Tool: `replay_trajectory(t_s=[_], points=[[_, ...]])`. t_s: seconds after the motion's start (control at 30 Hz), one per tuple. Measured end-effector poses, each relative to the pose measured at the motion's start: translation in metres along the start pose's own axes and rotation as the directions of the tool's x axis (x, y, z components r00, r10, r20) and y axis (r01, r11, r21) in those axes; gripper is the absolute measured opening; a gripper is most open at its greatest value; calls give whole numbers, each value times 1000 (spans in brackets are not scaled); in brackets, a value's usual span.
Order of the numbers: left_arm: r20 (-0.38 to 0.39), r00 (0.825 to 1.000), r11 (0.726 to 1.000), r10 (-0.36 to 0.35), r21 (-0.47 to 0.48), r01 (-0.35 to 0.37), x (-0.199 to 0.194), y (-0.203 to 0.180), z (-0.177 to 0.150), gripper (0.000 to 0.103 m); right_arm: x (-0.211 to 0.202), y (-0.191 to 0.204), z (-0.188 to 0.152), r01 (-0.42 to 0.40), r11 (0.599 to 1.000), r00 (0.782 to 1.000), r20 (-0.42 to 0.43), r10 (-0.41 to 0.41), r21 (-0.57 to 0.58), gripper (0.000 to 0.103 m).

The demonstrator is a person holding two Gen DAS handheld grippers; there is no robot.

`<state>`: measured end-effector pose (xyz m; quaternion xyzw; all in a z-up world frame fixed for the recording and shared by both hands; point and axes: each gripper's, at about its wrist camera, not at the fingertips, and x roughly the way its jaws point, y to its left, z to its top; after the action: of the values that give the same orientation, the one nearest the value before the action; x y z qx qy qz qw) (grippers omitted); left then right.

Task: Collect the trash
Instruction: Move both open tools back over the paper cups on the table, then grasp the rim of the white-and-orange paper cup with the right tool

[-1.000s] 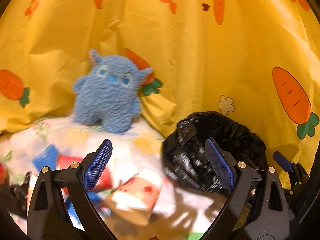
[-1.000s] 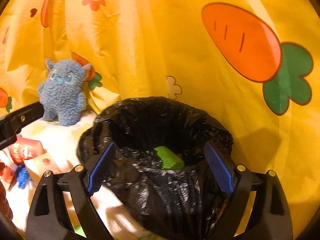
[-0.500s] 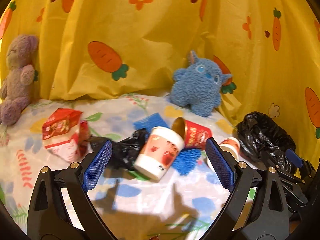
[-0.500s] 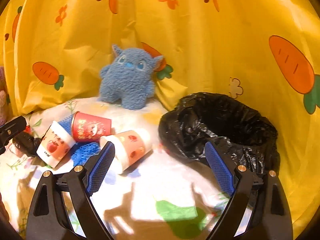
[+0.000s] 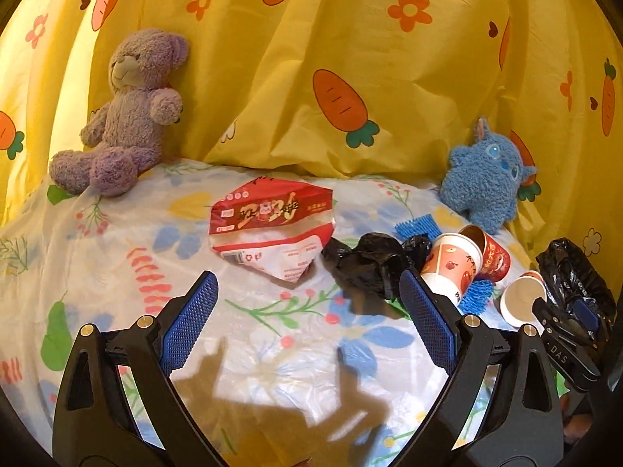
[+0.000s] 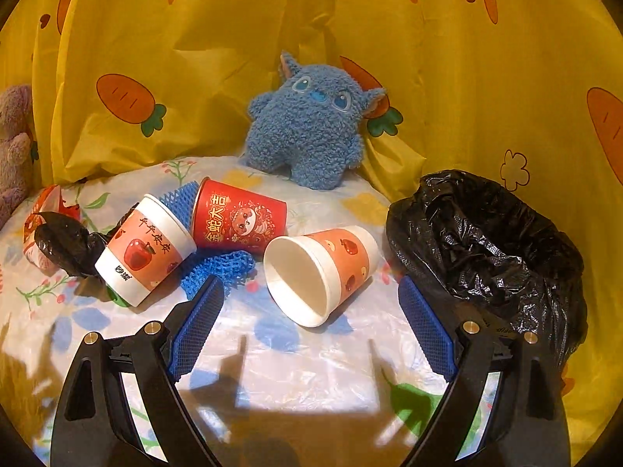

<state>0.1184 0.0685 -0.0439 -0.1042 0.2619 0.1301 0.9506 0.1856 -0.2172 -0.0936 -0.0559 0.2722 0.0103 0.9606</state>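
Purple bear (image 6: 13,148) cut off, perhaps half.

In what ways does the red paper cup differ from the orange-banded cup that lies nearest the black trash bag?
The red cup is red all over with gold characters; the orange-banded cup is white with an orange apple band. The red cup's mouth faces away, toward the blue mesh; the banded cup's white inside faces the camera. The banded cup lies closer to the trash bag. Both lie on their sides.
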Motion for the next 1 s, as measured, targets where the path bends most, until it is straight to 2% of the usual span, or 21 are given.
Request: replay_trajectory(t_s=[0.23, 0.4, 0.47, 0.57, 0.67, 0.93, 1.0], points=[[-9, 1000, 1000, 12, -12, -12, 7, 6, -8, 93, 18, -4, 3, 17, 999, 1000, -21, -16, 27, 87], [-11, 1000, 1000, -19, -18, 19, 11, 1, -8, 93, 32, -8, 8, 26, 999, 999, -47, -25, 20, 69], [-8, 999, 999, -52, -9, 52, 12, -5, -8, 93, 38, -10, 8, 21, 999, 998, -68, -19, 27, 53], [-6, 995, 995, -99, 31, 99, 14, -22, -7, 93, 41, -12, 9, 18, 999, 997, -79, -16, 30, 37], [-2, 990, 987, -143, 67, 143, 16, -39, -6, 93, 42, -12, 9, 8, 1000, 997, -79, -7, 23, 25], [-25, 978, 967, -206, 149, 207, 26, -74, -9, 93, 40, -17, 8, 1, 1000, 998, -66, 0, 28, 5], [-34, 975, 961, -221, 160, 223, 29, -80, -10, 93, 39, -20, 7, 0, 999, 998, -60, 2, 36, 4]])
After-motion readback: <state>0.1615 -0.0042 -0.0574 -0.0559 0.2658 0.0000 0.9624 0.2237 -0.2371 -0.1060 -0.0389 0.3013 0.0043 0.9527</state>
